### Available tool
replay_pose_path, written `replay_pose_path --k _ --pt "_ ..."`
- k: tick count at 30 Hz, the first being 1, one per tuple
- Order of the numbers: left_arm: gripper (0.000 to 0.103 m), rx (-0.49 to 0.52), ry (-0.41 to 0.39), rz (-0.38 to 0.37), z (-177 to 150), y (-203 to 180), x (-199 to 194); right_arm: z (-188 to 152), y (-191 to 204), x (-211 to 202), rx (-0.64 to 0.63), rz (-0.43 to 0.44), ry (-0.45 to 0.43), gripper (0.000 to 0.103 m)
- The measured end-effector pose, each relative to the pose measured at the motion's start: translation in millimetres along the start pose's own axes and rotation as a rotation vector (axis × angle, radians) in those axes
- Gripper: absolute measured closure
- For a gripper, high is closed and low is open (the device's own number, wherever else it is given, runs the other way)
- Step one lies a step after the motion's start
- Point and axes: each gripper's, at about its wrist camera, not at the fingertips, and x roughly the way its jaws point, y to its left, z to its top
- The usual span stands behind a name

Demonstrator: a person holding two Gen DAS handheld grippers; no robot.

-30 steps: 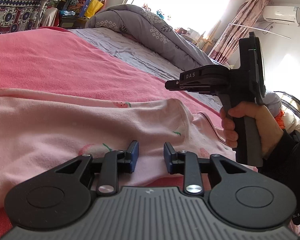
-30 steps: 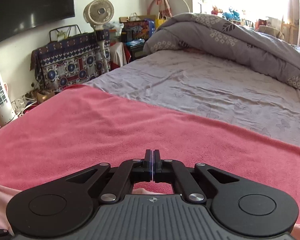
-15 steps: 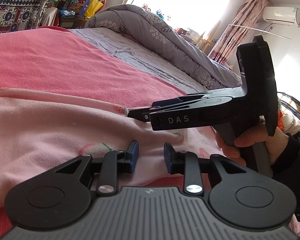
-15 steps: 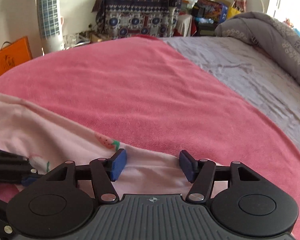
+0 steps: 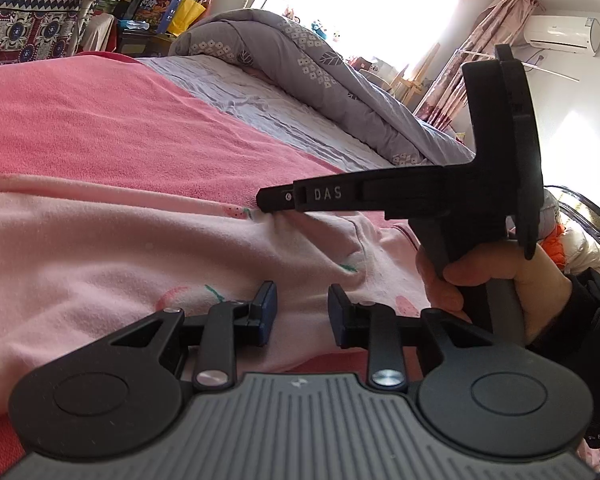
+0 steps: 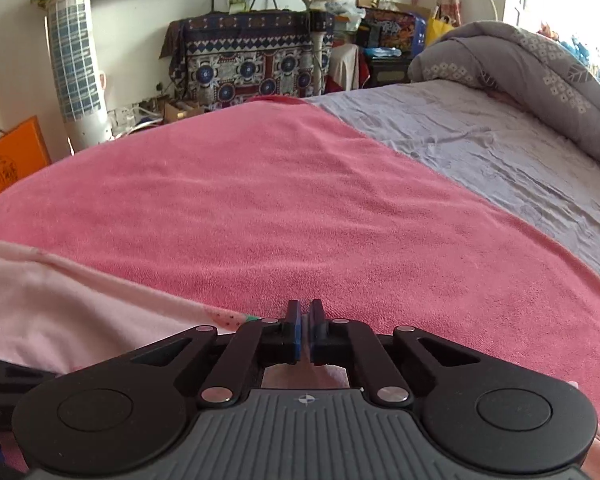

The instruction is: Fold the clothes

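A pale pink garment (image 5: 120,248) with strawberry prints lies spread on a coral-pink blanket (image 5: 100,120). My left gripper (image 5: 302,304) rests low over its near part, jaws apart, with fabric showing in the gap but not pinched. My right gripper (image 5: 266,200), held by a hand (image 5: 480,276), reaches in from the right to the garment's far edge. In the right wrist view the right gripper (image 6: 305,320) is shut, a sliver of the pink garment (image 6: 80,312) caught between its pads. The cloth puckers up at that tip.
The blanket (image 6: 300,200) covers the near half of a bed; a lilac sheet (image 6: 480,140) and a rolled grey quilt (image 5: 300,60) lie beyond. Past the bed's far end stand a patterned cabinet (image 6: 252,68), a fan and a tower heater (image 6: 76,60).
The right gripper swung down to the garment's far edge, opened over it, then closed on the fabric. The left gripper has not moved.
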Motion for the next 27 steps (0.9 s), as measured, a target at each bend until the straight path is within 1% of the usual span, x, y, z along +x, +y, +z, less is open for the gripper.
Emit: replay_pose_path --k 5,6,7,9,11,12,13,15,17,18,19,20,22,27 --pt "0.065 -0.004 -0.001 -0.010 0 2 0 8 -14 -13 0.034 0.041 -0.041 0.098" --pt "0.065 -0.004 -0.001 -0.011 0 2 0 10 -17 -15 0.048 0.049 -0.040 0.097" --pt "0.065 -0.005 -0.001 -0.012 0 2 0 12 -20 -17 0.062 0.057 -0.038 0.094" --pt "0.065 -0.005 -0.001 -0.013 0 2 0 15 -23 -17 0.080 0.070 -0.001 0.082" --pt "0.065 -0.005 -0.001 -0.013 0 1 0 14 -18 -16 0.049 0.061 0.042 0.050" --pt "0.065 -0.004 -0.001 -0.013 0 1 0 11 -13 -15 0.011 0.047 0.062 0.047" --pt "0.065 -0.004 -0.001 -0.013 0 1 0 8 -8 -13 -0.032 0.027 0.082 0.047" --pt "0.065 -0.004 -0.001 -0.013 0 1 0 -4 4 -5 -0.094 -0.015 0.125 0.052" --pt "0.064 -0.003 -0.002 -0.013 0 0 0 -13 10 -6 -0.102 -0.007 0.094 0.068" --pt "0.064 -0.003 -0.002 -0.012 -1 0 0 -14 11 -7 -0.085 -0.012 0.083 0.074" --pt "0.064 -0.003 -0.003 -0.013 -1 0 0 -14 12 -8 -0.063 -0.019 0.074 0.087" --pt "0.064 -0.003 -0.003 -0.013 -1 0 0 -14 13 -9 -0.041 -0.026 0.066 0.092" --pt "0.064 -0.004 -0.005 -0.014 -1 1 0 -12 11 -9 0.003 -0.025 0.043 0.096" --pt "0.064 -0.007 -0.007 -0.018 -2 1 -1 -2 -2 -11 0.087 -0.010 0.004 0.097"
